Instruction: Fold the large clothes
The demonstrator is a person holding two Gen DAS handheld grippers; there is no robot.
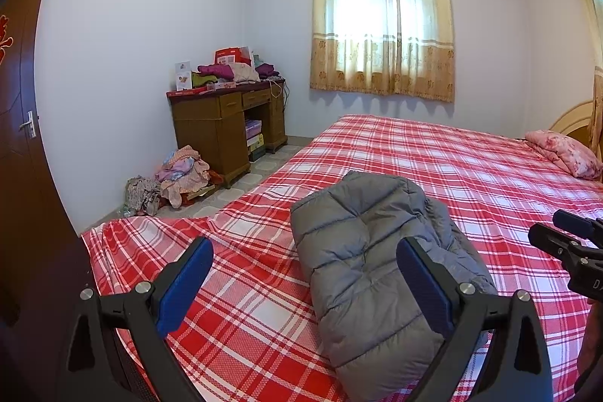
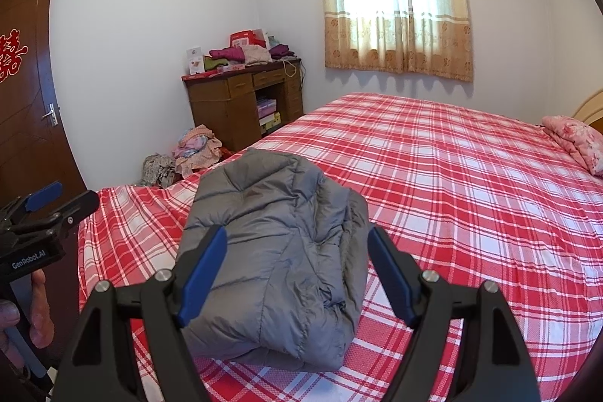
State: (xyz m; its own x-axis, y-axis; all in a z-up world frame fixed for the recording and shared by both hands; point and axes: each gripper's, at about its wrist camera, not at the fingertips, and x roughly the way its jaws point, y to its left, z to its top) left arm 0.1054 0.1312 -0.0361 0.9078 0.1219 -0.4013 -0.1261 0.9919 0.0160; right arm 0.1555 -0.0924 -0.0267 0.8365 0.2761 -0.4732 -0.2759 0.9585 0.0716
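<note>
Jaws on both your tools stand wide apart, nothing between them. Your left gripper hangs over the near end of the bed, blue pads clear of the cloth. Your right gripper hangs likewise, its pads framing the bundle from above without touching.

The grey puffer jacket lies folded into a thick bundle on the red-and-white checked sheet, close to the bed's near corner. In the left wrist view it sits at 6 o'clock, running up toward centre; in the right wrist view it fills the 6 o'clock area.

Right tool shows at 3 o'clock in the left view; left tool at 9 o'clock in the right view.

Pink pillow at 3 o'clock. Wooden worktop with stacked clothes at 10 o'clock. Loose clothes pile on the floor beside it. Curtained window at 12 o'clock.
</note>
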